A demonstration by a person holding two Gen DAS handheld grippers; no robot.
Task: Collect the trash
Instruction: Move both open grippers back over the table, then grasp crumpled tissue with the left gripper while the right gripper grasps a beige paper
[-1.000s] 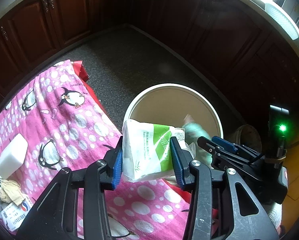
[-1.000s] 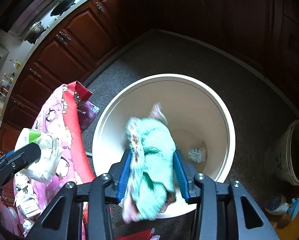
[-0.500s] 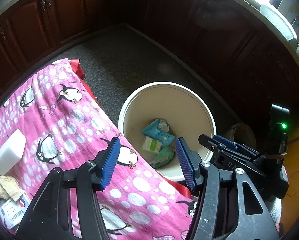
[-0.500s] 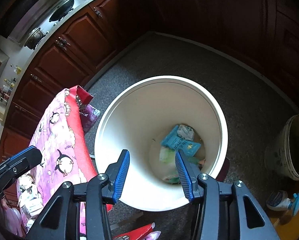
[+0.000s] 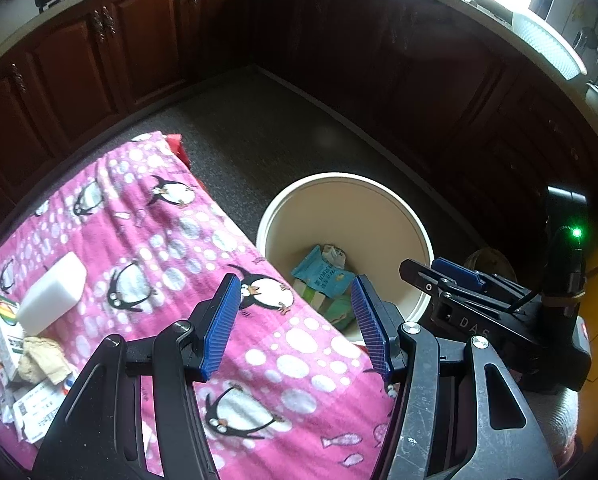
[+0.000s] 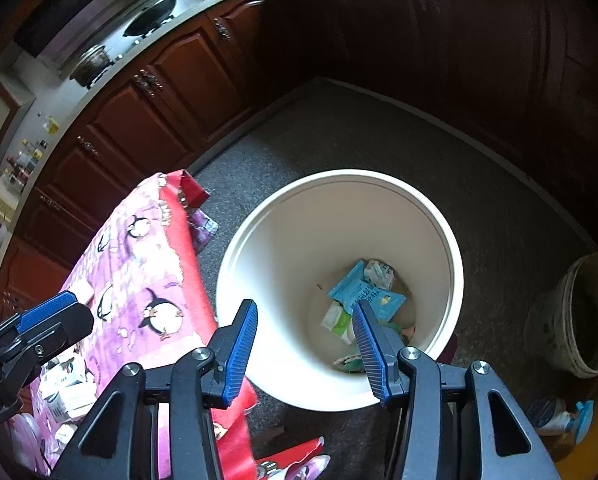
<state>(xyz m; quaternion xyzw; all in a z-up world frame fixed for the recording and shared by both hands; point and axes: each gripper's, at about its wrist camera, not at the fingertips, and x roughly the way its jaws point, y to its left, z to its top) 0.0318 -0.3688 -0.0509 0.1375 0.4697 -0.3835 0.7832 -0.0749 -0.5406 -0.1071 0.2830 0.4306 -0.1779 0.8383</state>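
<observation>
Bench left end: one white rectangular foam block (image 5: 53, 292) on the pink penguin-print cloth (image 5: 171, 256); beside it one crumpled tan paper wad (image 5: 43, 362) and a few printed cartons (image 5: 7, 332), count unclear.
Left gripper (image 5: 295, 322): jaws about half open, nothing between the blue ribbed pads; it hangs over the cloth edge next to the pail.
Trash: one round cream plastic pail (image 6: 379, 184) on the grey floor, just beside the bench; at its bottom one blue snack packet (image 6: 365, 292), one white-and-green pouch (image 6: 339, 318), one crumpled white wrapper (image 6: 379, 272); more scraps partly hidden.
Right gripper (image 6: 305, 346): jaws about half open, empty; above the pail's near rim.
Far right: one dirty grey bucket (image 6: 583, 320); one blue-capped spray bottle (image 6: 563, 418).
</observation>
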